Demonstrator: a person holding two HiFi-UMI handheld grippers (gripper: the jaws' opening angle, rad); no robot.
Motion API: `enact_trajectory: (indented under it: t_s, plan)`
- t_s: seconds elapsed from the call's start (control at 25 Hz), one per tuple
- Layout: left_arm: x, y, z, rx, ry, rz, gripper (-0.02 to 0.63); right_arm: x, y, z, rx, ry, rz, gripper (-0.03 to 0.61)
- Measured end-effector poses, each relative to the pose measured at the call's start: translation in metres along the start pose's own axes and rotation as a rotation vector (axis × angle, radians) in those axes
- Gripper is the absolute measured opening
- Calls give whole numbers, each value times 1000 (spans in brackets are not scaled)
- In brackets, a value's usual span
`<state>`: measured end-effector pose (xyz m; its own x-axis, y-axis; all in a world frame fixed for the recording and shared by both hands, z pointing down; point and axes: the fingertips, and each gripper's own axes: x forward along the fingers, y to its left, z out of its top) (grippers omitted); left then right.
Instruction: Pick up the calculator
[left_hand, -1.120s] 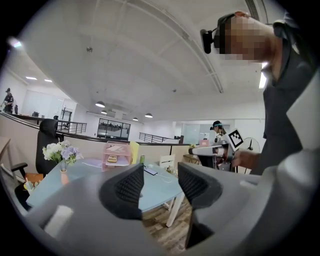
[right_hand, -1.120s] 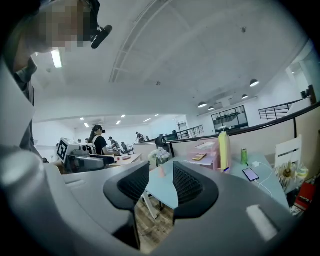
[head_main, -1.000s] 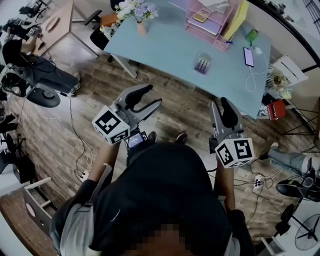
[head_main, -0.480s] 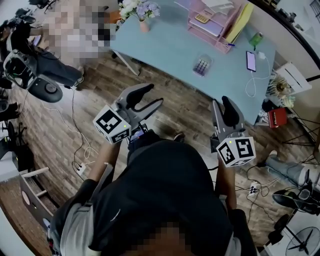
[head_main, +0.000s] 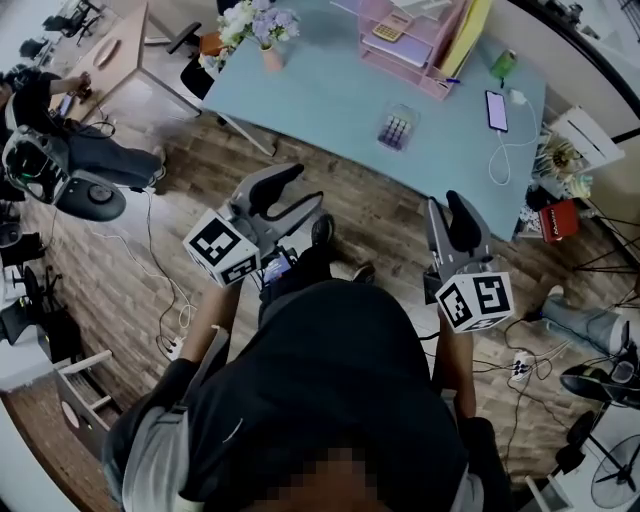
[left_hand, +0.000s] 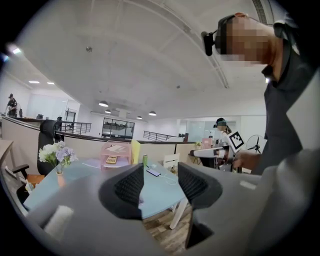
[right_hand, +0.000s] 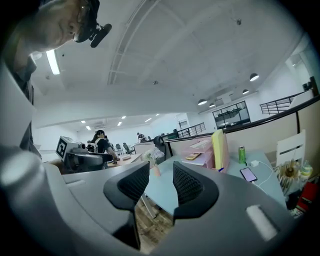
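A yellowish calculator (head_main: 385, 32) lies in a pink desk tray (head_main: 415, 58) at the far side of a light blue table (head_main: 320, 95). It also shows in the left gripper view as the calculator (left_hand: 112, 160) and in the right gripper view as the calculator (right_hand: 193, 156). Both grippers hang over the wooden floor, well short of the table. My left gripper (head_main: 305, 188) stands open and empty, as the left gripper (left_hand: 161, 182) shows. My right gripper (head_main: 442, 202) is open with a narrower gap, as the right gripper (right_hand: 161, 180) shows, and holds nothing.
On the table stand a vase of flowers (head_main: 262, 25), a clear case with purple keys (head_main: 397, 128), a phone (head_main: 497, 110) on a white cable, a green can (head_main: 503, 65) and a yellow folder (head_main: 468, 35). Cables and chairs (head_main: 80, 190) lie on the floor at the left.
The person has stepped a little toward the table, one shoe now forward between the grippers. Both grippers keep the same pose and opening.
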<state>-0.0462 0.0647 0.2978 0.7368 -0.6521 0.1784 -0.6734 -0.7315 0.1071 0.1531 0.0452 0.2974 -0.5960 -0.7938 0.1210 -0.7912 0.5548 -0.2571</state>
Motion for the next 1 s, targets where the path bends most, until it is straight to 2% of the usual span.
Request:
enact_trajectory:
  t_s: [0.6, 1.0]
  plan:
    - [68, 57, 30, 45, -25, -239, 232, 28, -22, 21, -1, -44, -215, 129]
    - [95, 83, 28, 38, -2, -341, 232, 42, -30, 21, 16, -52, -317, 129]
